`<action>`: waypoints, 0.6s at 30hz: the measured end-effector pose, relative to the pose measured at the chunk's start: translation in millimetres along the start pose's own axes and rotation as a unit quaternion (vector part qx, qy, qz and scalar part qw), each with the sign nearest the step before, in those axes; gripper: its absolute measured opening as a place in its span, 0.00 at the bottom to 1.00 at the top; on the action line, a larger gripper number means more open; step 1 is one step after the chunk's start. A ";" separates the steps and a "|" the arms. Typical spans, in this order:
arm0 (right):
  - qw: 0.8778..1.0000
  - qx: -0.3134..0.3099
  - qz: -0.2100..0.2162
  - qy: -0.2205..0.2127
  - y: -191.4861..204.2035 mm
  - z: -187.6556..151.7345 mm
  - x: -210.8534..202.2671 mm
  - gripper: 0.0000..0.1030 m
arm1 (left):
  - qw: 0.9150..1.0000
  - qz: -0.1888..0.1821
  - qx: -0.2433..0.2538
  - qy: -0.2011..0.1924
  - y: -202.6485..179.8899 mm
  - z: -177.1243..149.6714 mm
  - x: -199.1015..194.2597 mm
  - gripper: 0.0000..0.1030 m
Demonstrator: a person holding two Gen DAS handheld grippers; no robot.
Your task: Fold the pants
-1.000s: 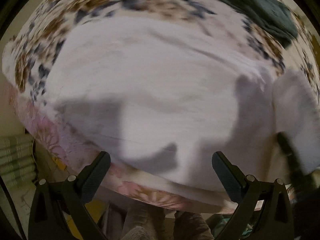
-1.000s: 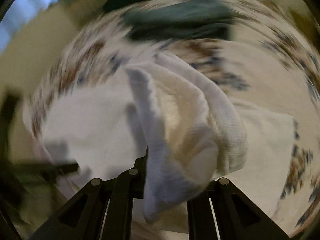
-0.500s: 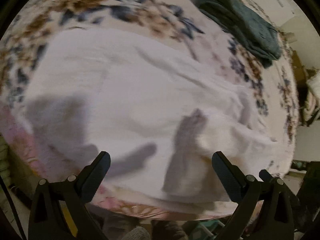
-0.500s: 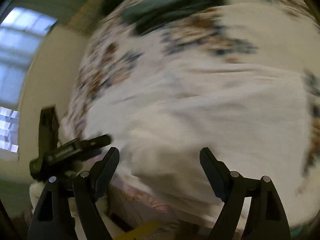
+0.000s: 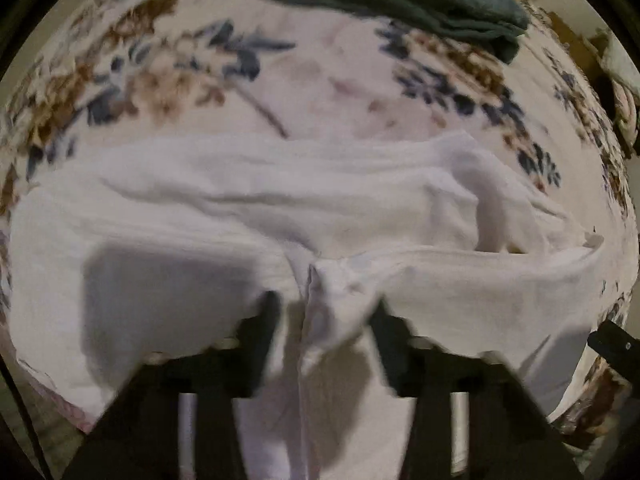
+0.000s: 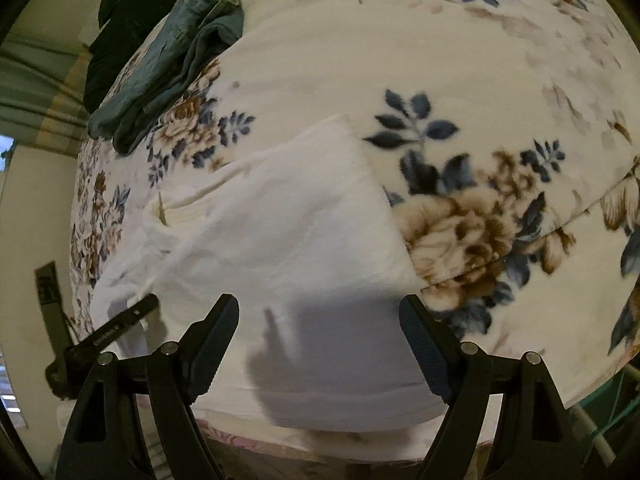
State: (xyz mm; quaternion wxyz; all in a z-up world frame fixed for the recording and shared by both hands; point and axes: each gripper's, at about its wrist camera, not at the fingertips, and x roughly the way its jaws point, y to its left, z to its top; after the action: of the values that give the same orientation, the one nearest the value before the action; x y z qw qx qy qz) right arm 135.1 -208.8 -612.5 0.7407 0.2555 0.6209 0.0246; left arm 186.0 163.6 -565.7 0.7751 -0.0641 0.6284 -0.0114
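Left gripper (image 5: 324, 304) just squeezed shut on white pants (image 5: 280, 208); right gripper (image 6: 320, 320) let go, spread wide above them. No readable writing.

One pair of white pants (image 5: 248, 208) on show, spread over one floral blanket (image 6: 460, 64). Two claws in play: the left claw (image 5: 324, 312) and the right claw (image 6: 320, 316), one apiece. At the far end, a small pile of darker clothes: one dark green garment (image 6: 116, 28) and one faded blue-grey garment (image 6: 176, 60), two pieces that can be told apart.
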 end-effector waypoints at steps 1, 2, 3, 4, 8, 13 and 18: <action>1.000 -0.005 -0.006 -0.001 1.1 -0.6 1.8 0.82 | 1.000 -0.010 -0.001 -0.005 1.7 -0.4 -3.2 0.15; 1.000 -0.008 -0.013 0.000 3.1 -1.0 3.8 0.82 | 1.000 -0.006 -0.001 -0.007 2.9 0.1 -4.1 0.15; 1.000 -0.011 -0.018 0.004 3.7 -2.6 5.2 0.82 | 1.000 -0.003 -0.001 -0.008 4.3 1.2 -3.7 0.15; 1.000 -0.013 -0.022 0.007 3.9 -4.1 7.5 0.82 | 1.000 -0.003 -0.004 -0.008 4.6 2.8 -1.9 0.15; 0.996 -0.031 -0.073 0.033 6.6 -3.5 22.8 0.82 | 1.000 0.010 0.003 -0.005 3.3 7.3 5.0 0.16; 0.992 -0.033 -0.100 0.065 7.7 -2.8 36.7 0.82 | 0.998 -0.027 -0.052 -0.001 19.3 2.4 -13.0 0.23; 0.992 -0.035 -0.100 0.067 12.8 -7.1 29.1 0.82 | 0.978 -0.101 -0.170 -0.065 72.2 -38.4 -82.3 0.78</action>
State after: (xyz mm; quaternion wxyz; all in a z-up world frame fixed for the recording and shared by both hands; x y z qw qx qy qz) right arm 138.8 -184.9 -634.3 0.7044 0.1640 0.6905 -0.0105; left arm 126.7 240.0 -501.6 0.7869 -0.2587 0.5598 0.0209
